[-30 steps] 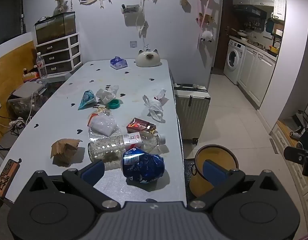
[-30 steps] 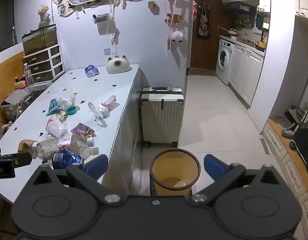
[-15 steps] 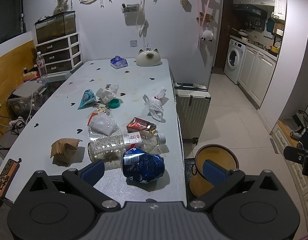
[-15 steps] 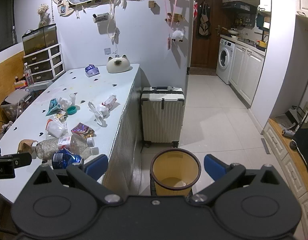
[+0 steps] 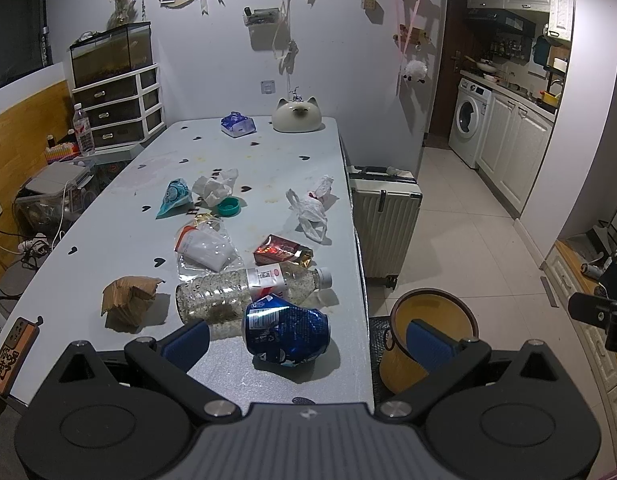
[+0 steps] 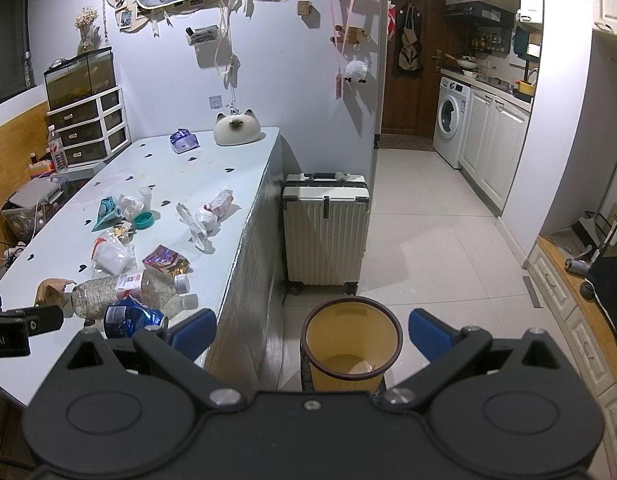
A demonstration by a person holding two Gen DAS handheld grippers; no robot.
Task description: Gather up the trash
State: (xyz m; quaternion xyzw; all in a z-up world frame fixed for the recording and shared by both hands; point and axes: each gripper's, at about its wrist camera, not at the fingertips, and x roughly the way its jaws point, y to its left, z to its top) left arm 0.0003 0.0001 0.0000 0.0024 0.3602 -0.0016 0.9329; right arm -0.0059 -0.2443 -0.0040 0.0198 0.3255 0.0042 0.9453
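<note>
Holding both grippers, left point(image 5: 306, 338) and right point(image 6: 312, 330), spread empty; my left one hides the bin point(image 5: 436, 308) at 4 o'clock of the can point(image 5: 286, 334).

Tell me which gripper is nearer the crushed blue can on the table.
Left. The left gripper is open with the crushed blue can lying between its fingers. The right gripper is open off the table's side, above the yellow bin.
</note>
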